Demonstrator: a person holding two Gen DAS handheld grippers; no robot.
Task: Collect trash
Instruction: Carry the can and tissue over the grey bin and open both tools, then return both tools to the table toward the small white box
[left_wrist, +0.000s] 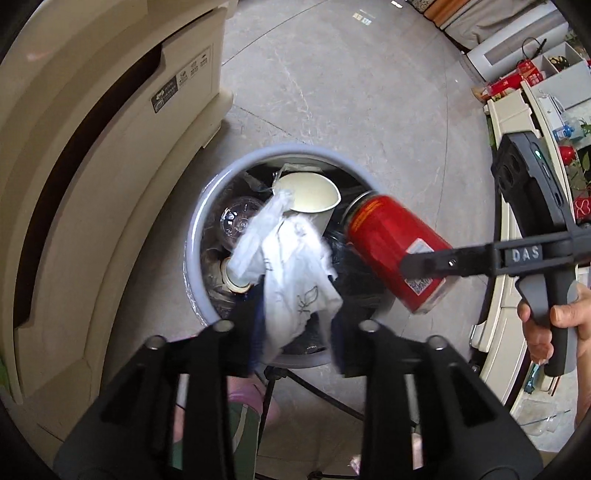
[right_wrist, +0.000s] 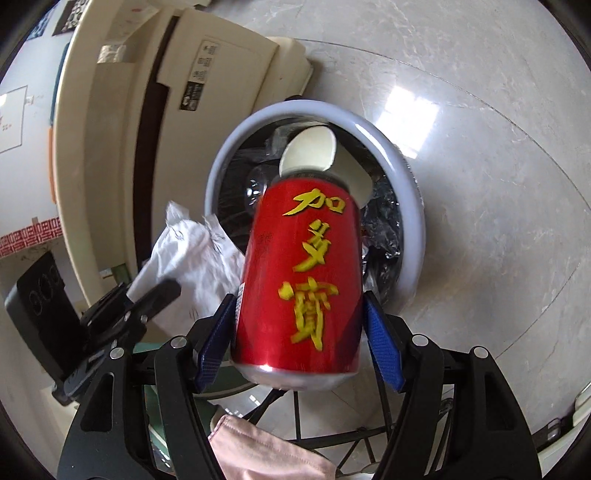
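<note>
A round grey trash bin (left_wrist: 207, 206) stands on the floor, lined with a black bag and holding a white paper cup (left_wrist: 310, 195) and clear plastic. My left gripper (left_wrist: 295, 332) is shut on a crumpled white tissue (left_wrist: 291, 273) and holds it over the bin's near side. My right gripper (right_wrist: 299, 332) is shut on a red drink can (right_wrist: 303, 273) with yellow characters, tilted above the bin (right_wrist: 410, 221). The can (left_wrist: 395, 251) and the right gripper's finger (left_wrist: 443, 262) show at the right of the left wrist view. The tissue (right_wrist: 188, 258) shows left of the can.
A cream cabinet (left_wrist: 110, 155) stands close to the left of the bin. A cream shelf unit (left_wrist: 517, 122) with red items is at the right. A black wire stand (right_wrist: 332, 424) and pink cloth (right_wrist: 266, 450) lie below the grippers. Grey tile floor (left_wrist: 332, 92) lies beyond the bin.
</note>
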